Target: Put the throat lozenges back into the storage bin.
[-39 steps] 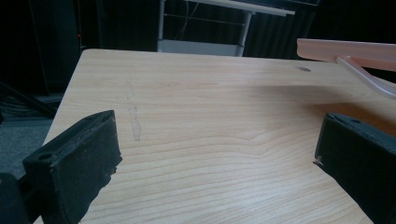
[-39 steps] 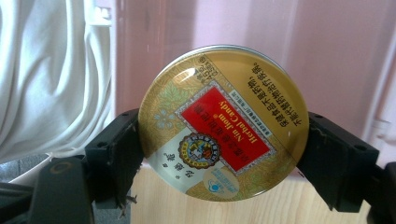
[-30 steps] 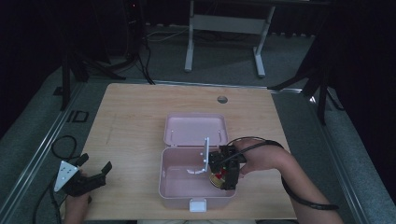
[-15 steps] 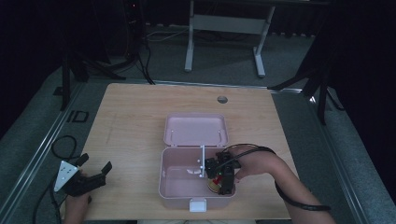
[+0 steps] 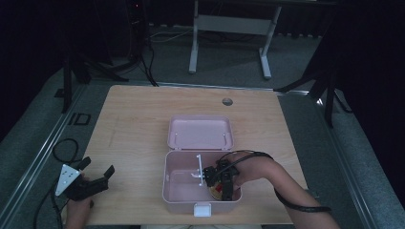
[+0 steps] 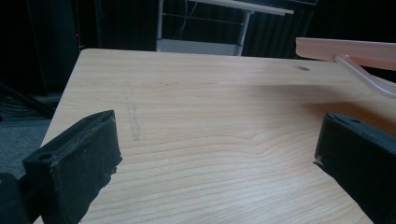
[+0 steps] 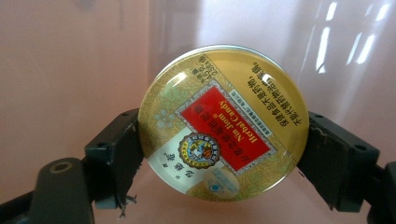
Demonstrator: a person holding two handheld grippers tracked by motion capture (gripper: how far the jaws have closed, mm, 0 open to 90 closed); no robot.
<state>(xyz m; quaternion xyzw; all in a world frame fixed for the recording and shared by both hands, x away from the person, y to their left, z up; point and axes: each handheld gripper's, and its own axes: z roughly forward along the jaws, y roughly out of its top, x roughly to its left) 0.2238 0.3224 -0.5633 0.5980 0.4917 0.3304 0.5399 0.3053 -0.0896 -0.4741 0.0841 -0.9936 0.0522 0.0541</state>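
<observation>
light: dim room, lit table [image 5: 143,124] | glare: tin [image 7: 224,121] lid | blur: near jaws soft

Grommet hole [image 5: 227,101] in wooden table [image 5: 138,133]

Dark lab: lone test table [image 5: 143,119], cables [image 5: 143,62].

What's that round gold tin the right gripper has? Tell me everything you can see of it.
The tin is a flat, round, glossy container that looks like metal, gold with fine patterning. Its lid bears a red panel reading "Nin Jiom Herbal Candy", an emblem below it, and small Chinese print. The right gripper clamps it by opposite edges, lid facing the camera. It sits low inside the pink box, in the right compartment beside the white divider.
</observation>
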